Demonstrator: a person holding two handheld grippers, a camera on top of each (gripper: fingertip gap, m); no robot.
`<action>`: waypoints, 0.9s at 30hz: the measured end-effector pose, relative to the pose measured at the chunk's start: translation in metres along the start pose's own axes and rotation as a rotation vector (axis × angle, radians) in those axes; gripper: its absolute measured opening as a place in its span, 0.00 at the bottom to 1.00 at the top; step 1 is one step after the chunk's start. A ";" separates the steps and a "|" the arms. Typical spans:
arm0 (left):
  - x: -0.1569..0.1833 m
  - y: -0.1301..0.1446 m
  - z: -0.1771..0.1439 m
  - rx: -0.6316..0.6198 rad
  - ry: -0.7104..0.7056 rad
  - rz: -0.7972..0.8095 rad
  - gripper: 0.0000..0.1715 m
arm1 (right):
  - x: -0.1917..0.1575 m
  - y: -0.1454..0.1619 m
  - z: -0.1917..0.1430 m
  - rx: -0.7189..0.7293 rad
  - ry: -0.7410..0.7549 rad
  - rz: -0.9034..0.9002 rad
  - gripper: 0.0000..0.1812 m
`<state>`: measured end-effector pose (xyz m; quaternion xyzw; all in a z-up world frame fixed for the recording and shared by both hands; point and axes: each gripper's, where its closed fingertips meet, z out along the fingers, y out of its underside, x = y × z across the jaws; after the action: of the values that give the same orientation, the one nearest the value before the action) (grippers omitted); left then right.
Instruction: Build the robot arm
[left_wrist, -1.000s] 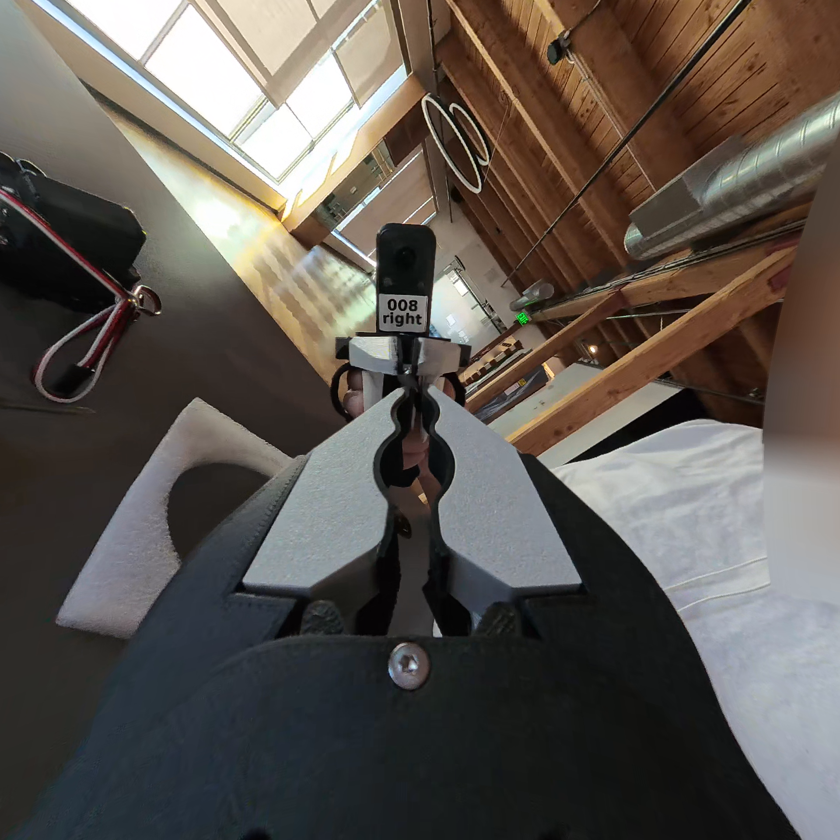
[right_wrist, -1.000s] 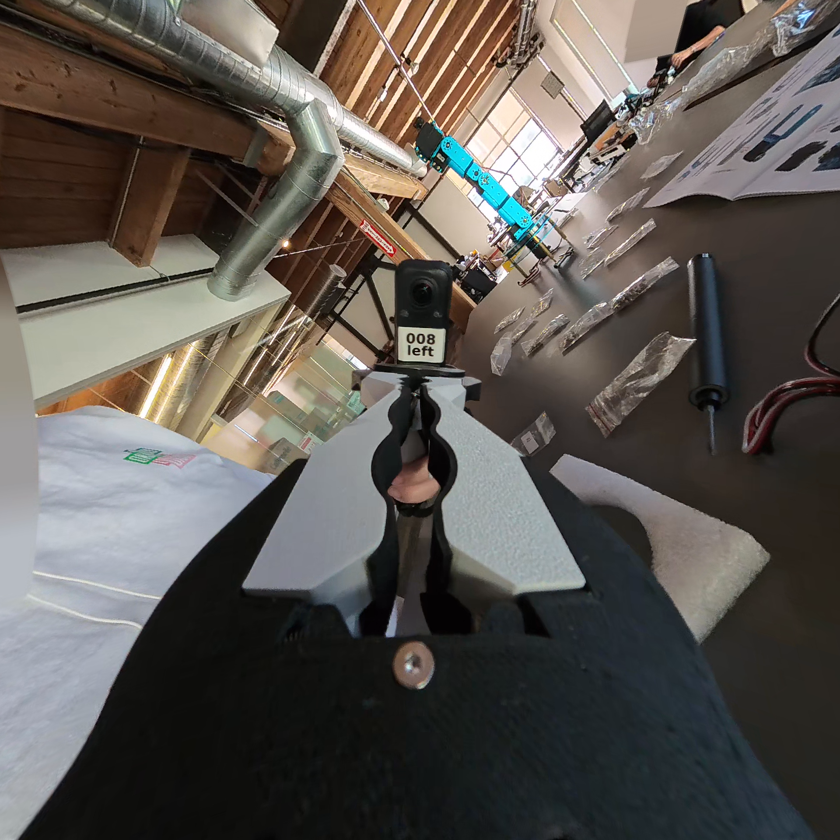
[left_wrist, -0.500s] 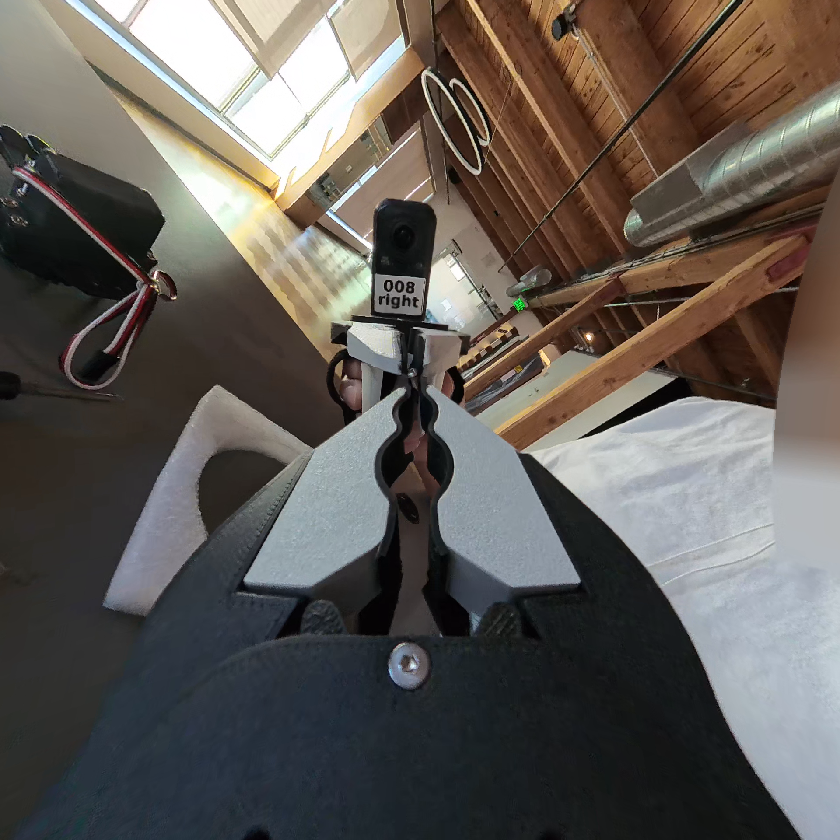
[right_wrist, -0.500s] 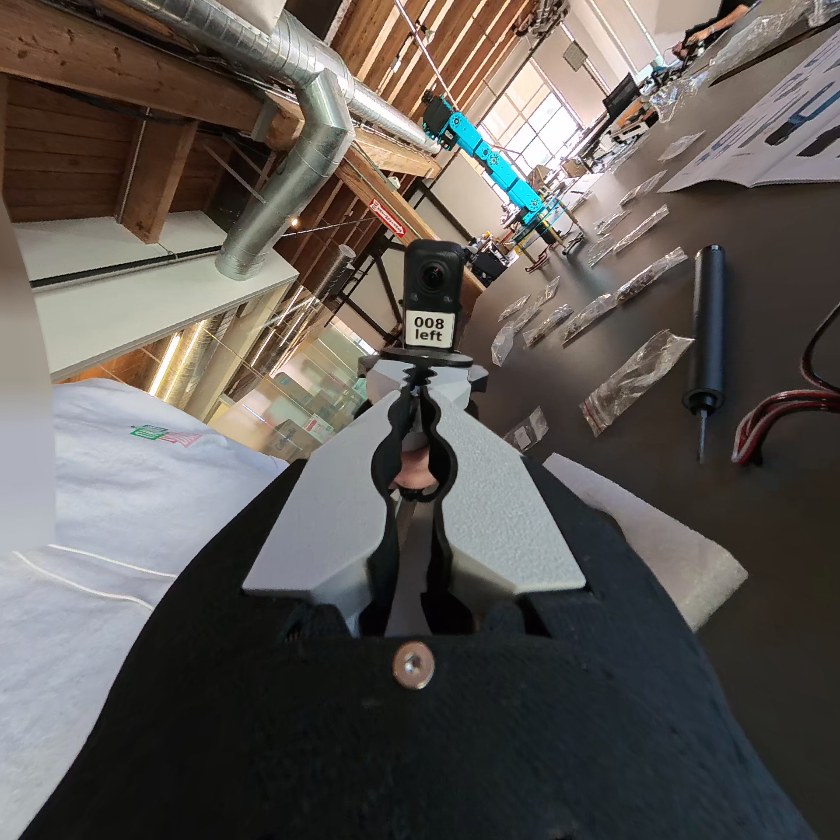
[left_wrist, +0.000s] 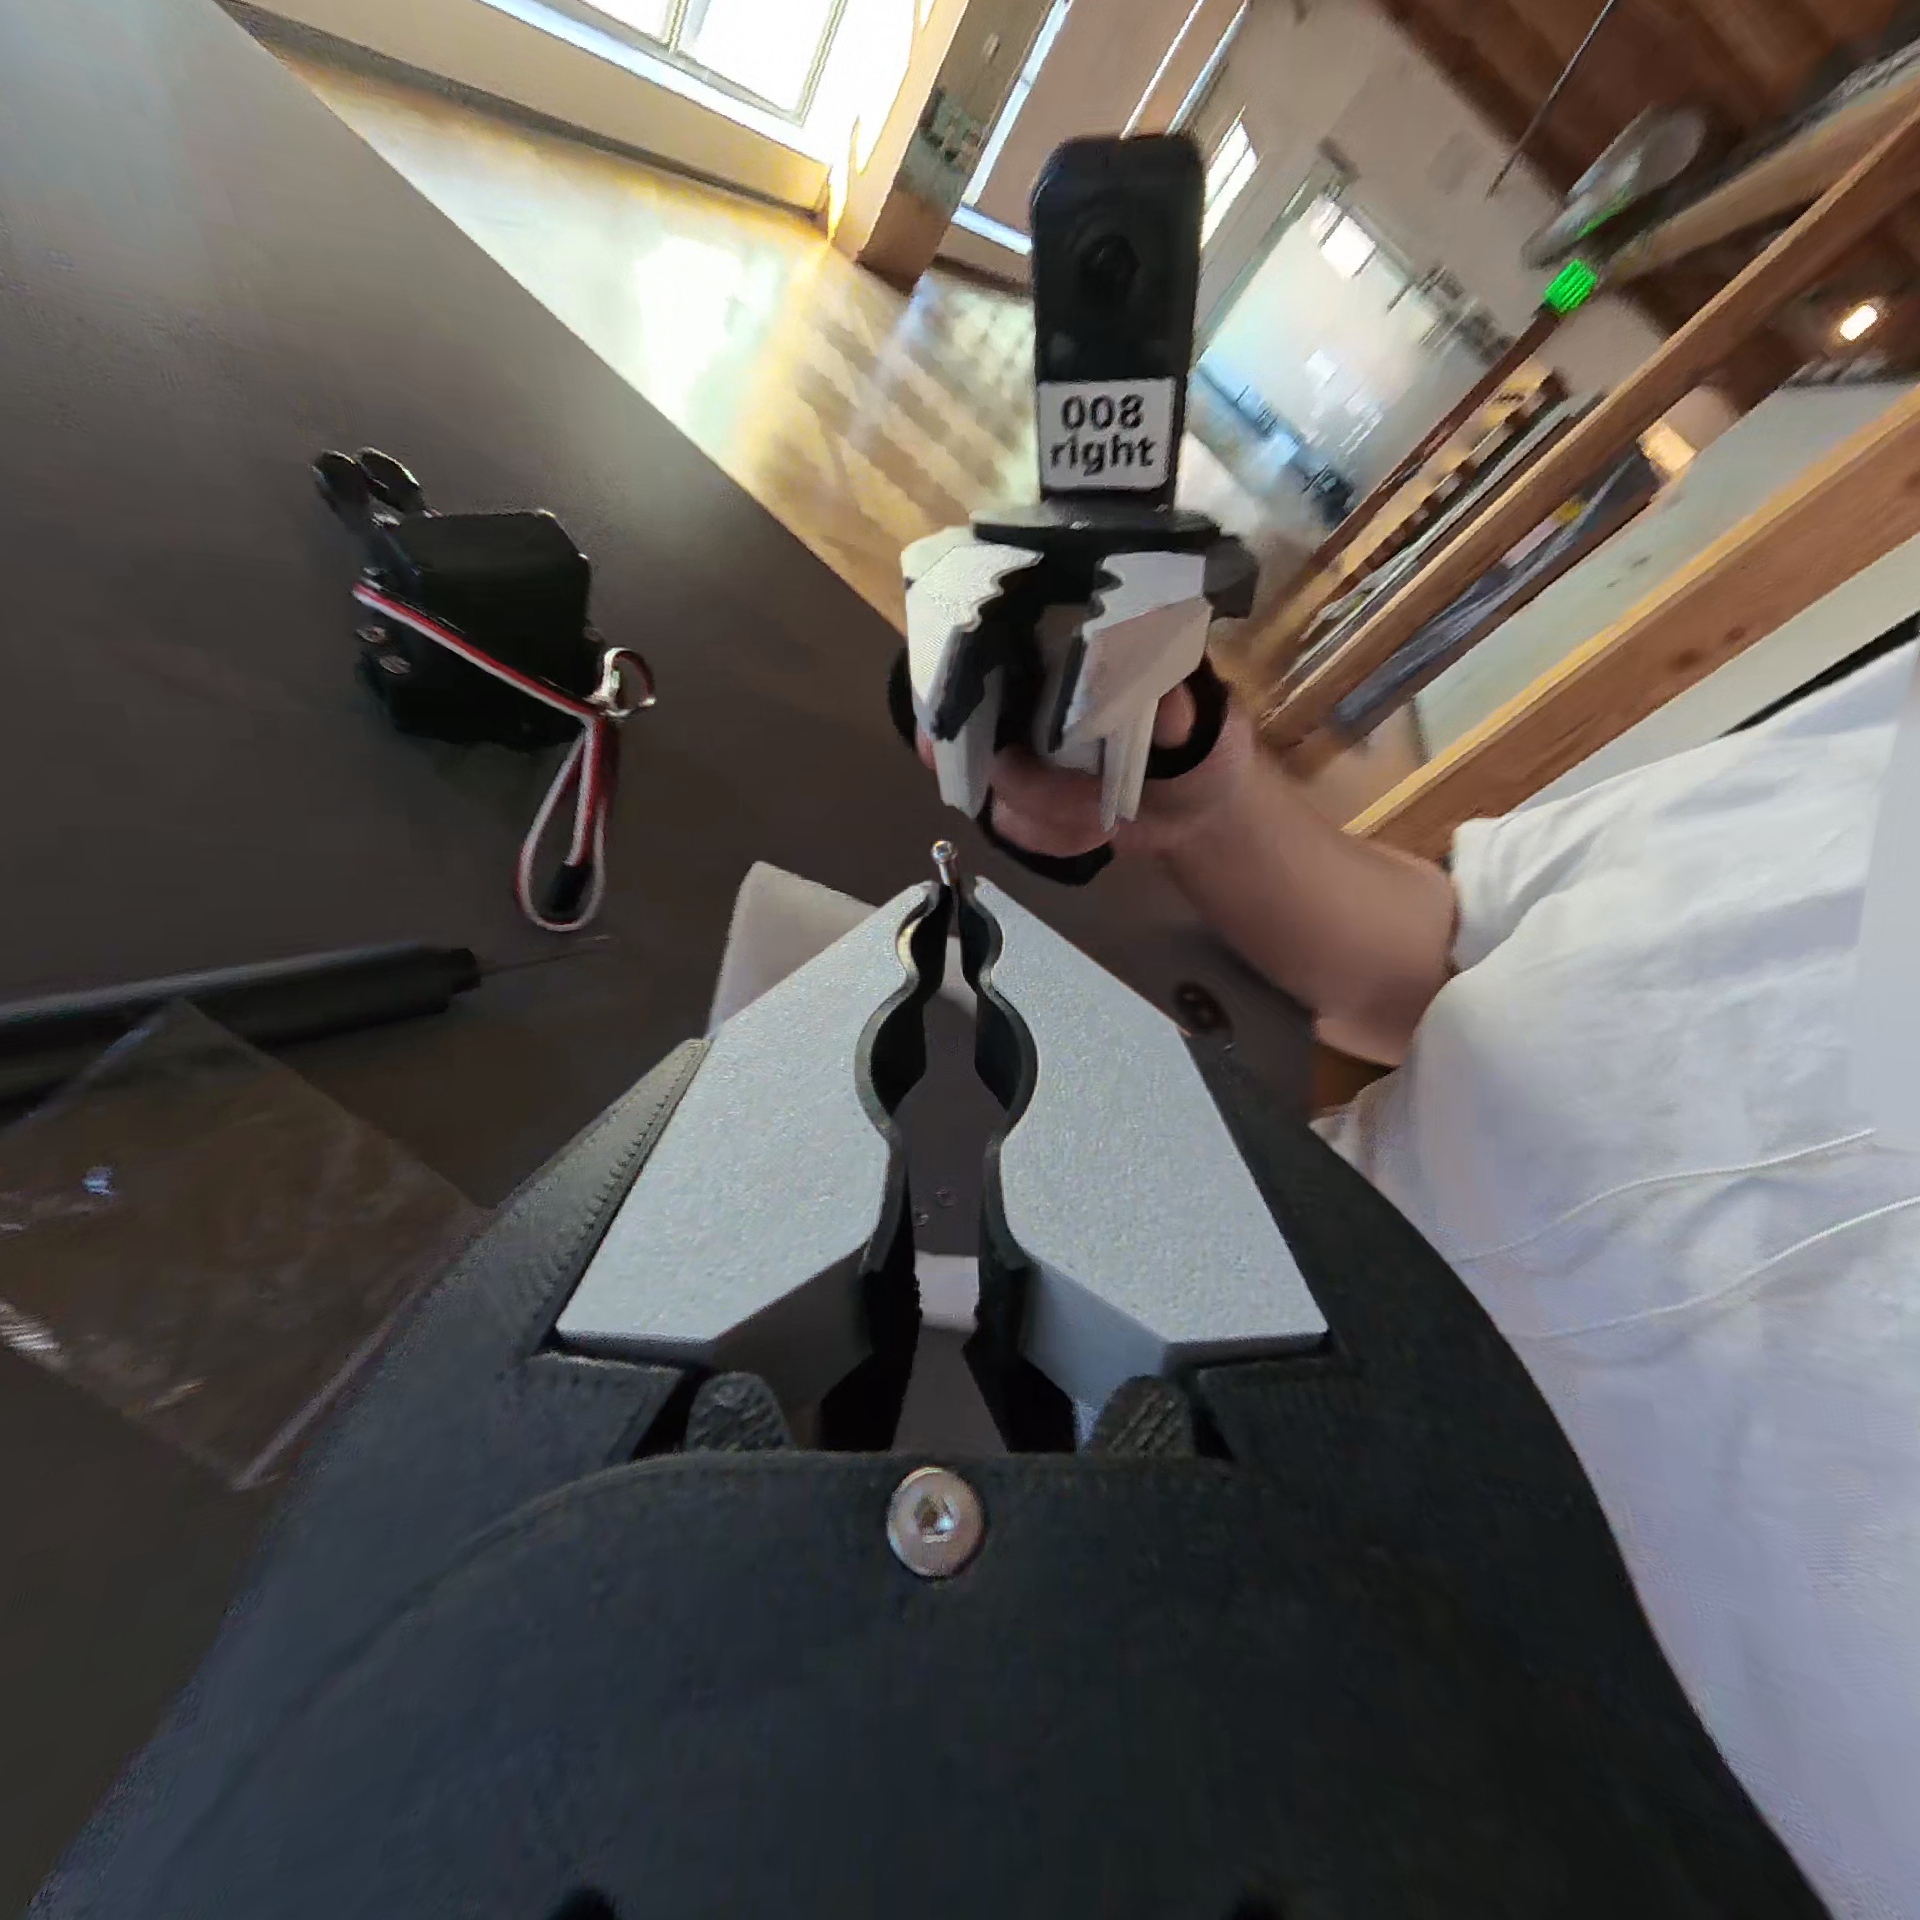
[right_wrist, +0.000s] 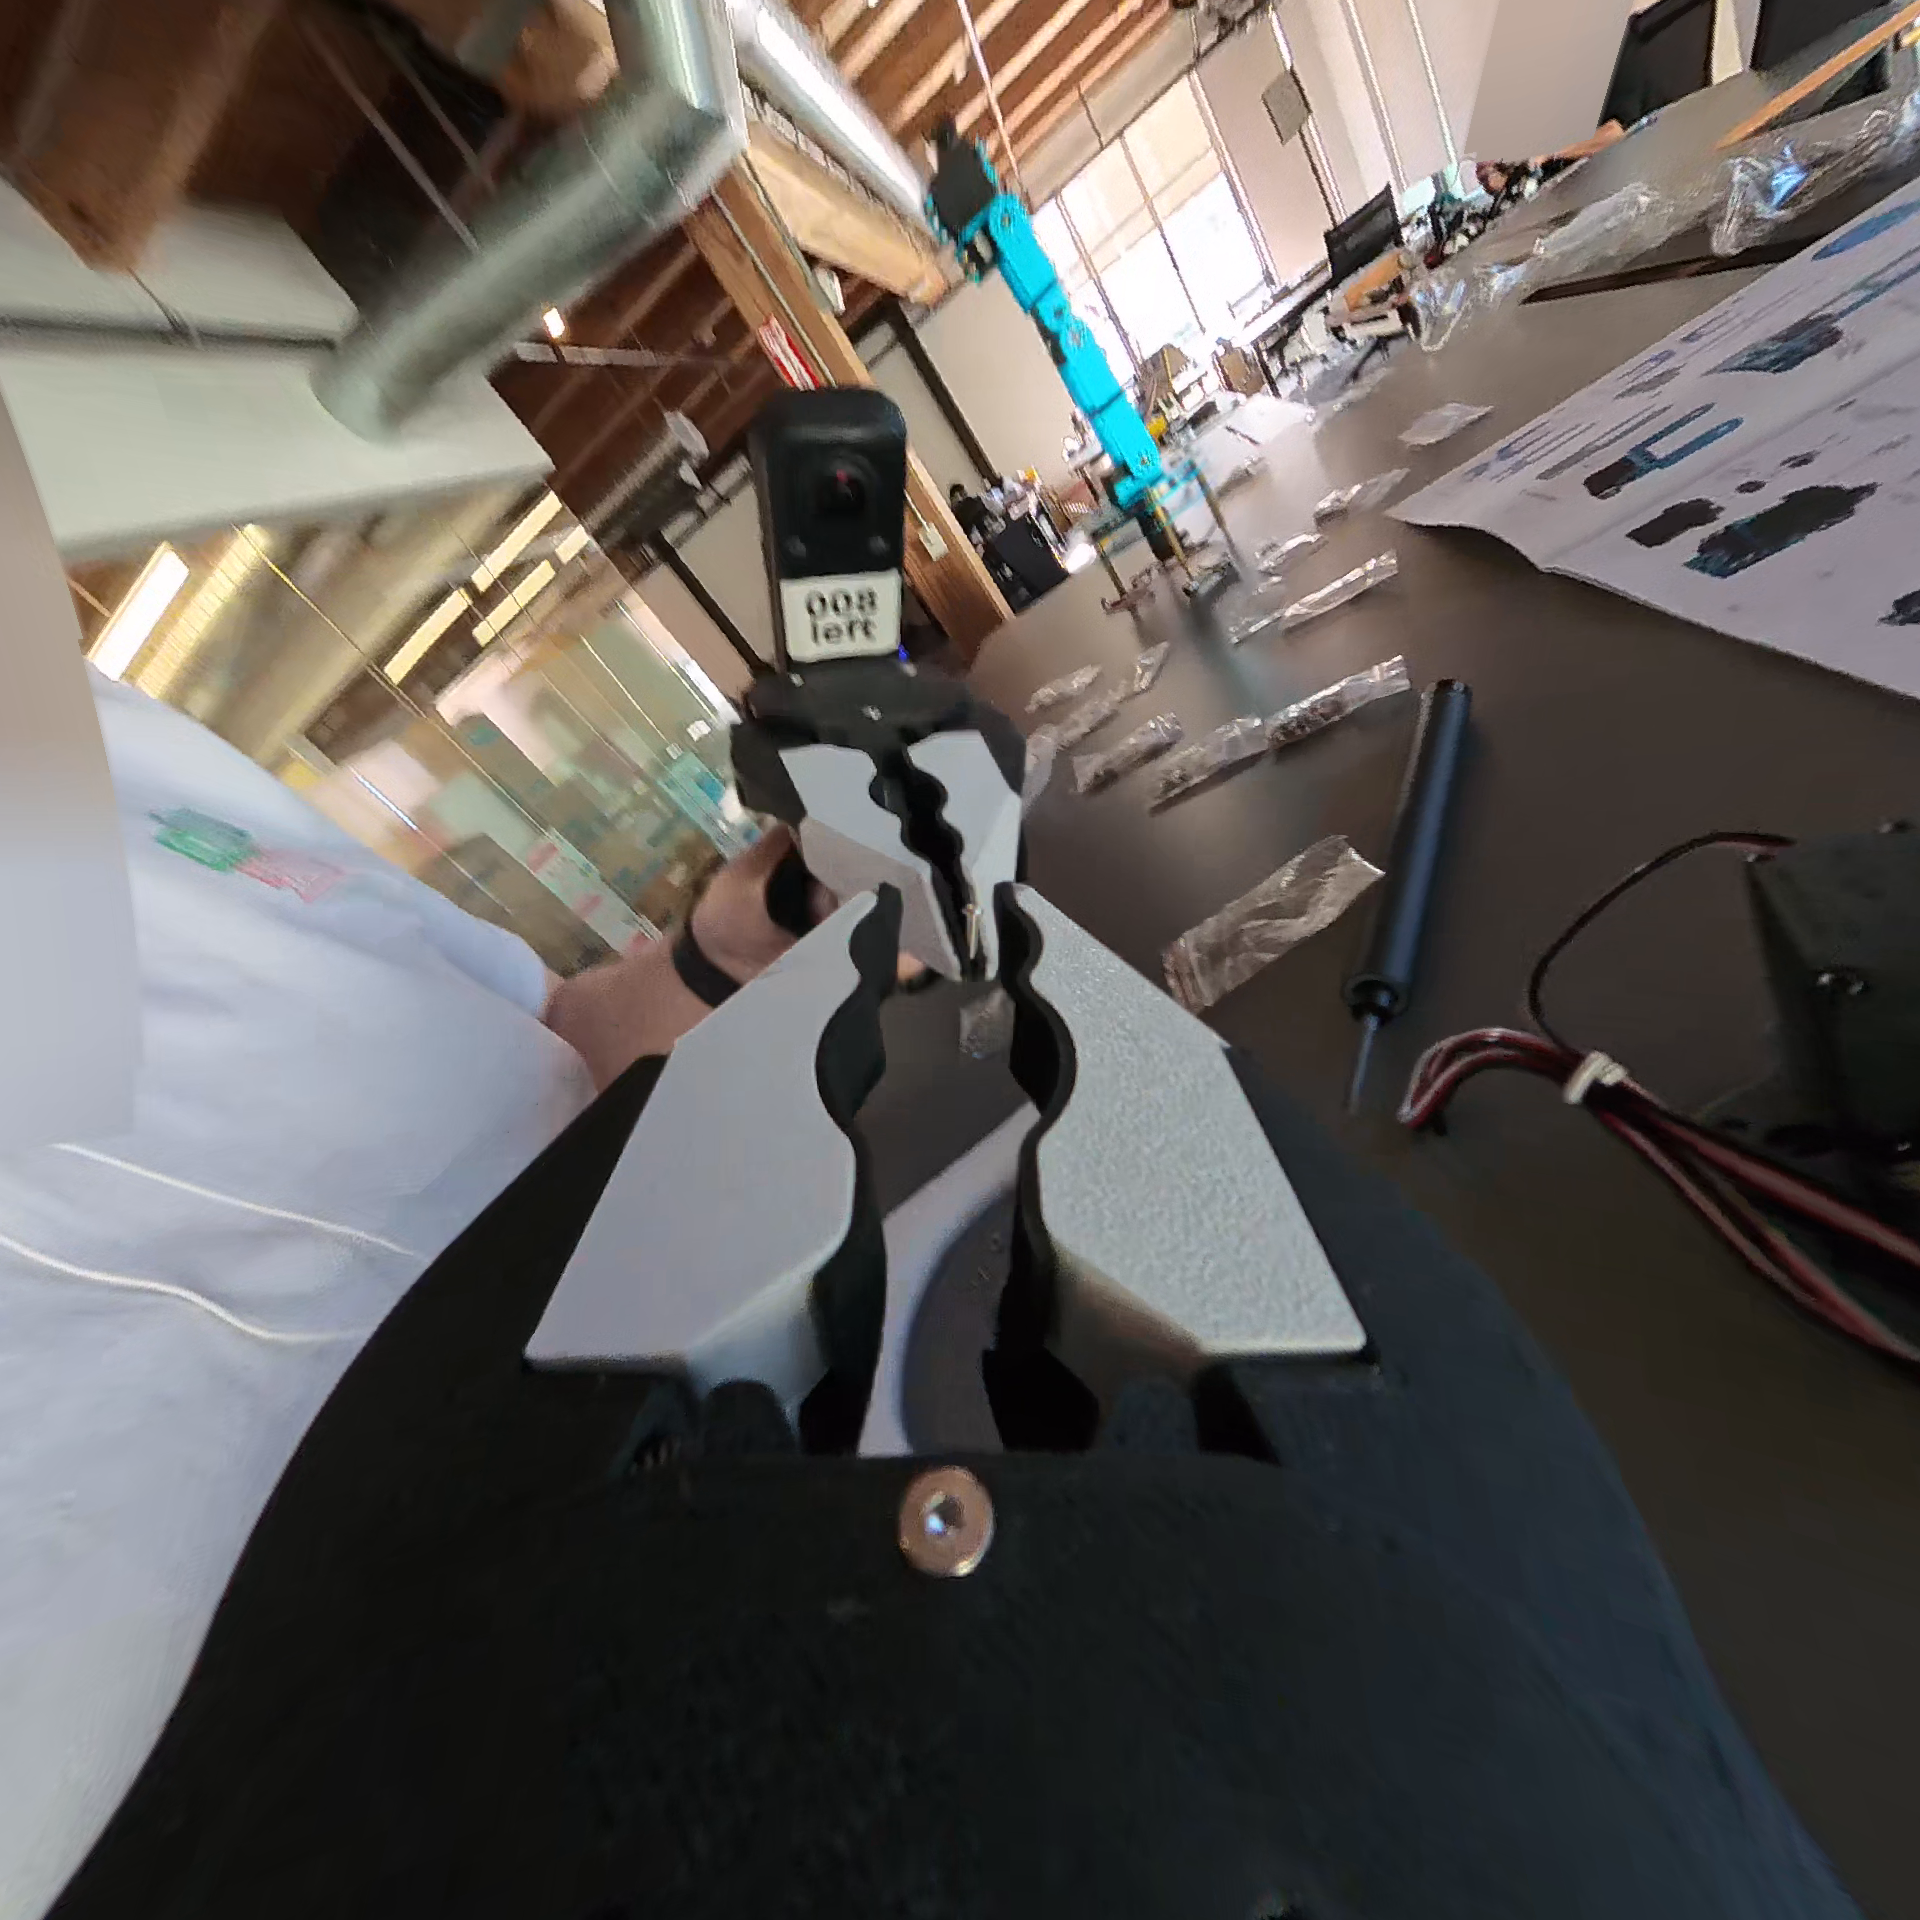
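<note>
Over the dark table (left_wrist: 208, 312), you are holding both grippers facing each other, tips near but apart. Beside the table, your white shirt (left_wrist: 1662, 1143) is filling one edge of each view. Nearest the table's edge, the white foam block (left_wrist: 758, 956) is lying under the gripper tips. Farther in on the table, the black servo motor (left_wrist: 478, 634) is sitting with its red, white and black cable (left_wrist: 571, 800) looping toward the black screwdriver (right_wrist: 1413, 842), with clear plastic parts bags (right_wrist: 1268, 925) spread beyond it. Your left gripper (left_wrist: 951, 899) is pinching a small metal screw (left_wrist: 943, 857) at its very tips, fingers nearly together, the head sticking out past them. Your right gripper (right_wrist: 940, 914) is holding its fingers a narrow way apart, gripping nothing, with the screw showing in the gap.
</note>
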<state>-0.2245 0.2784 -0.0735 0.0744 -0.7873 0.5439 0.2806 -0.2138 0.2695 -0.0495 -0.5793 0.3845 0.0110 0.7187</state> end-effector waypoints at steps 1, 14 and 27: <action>-0.001 0.000 -0.001 -0.016 -0.016 0.034 0.00 | 0.000 0.003 0.002 -0.033 0.006 -0.035 0.10; 0.002 0.003 0.001 -0.135 -0.031 0.170 0.00 | 0.000 0.016 0.014 -0.167 -0.043 -0.101 0.05; 0.013 0.012 0.002 -0.201 -0.024 0.199 0.00 | -0.011 0.027 0.014 -0.226 -0.078 -0.119 0.02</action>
<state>-0.2416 0.2837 -0.0773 -0.0259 -0.8446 0.4865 0.2218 -0.2260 0.2947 -0.0650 -0.6775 0.3174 0.0341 0.6626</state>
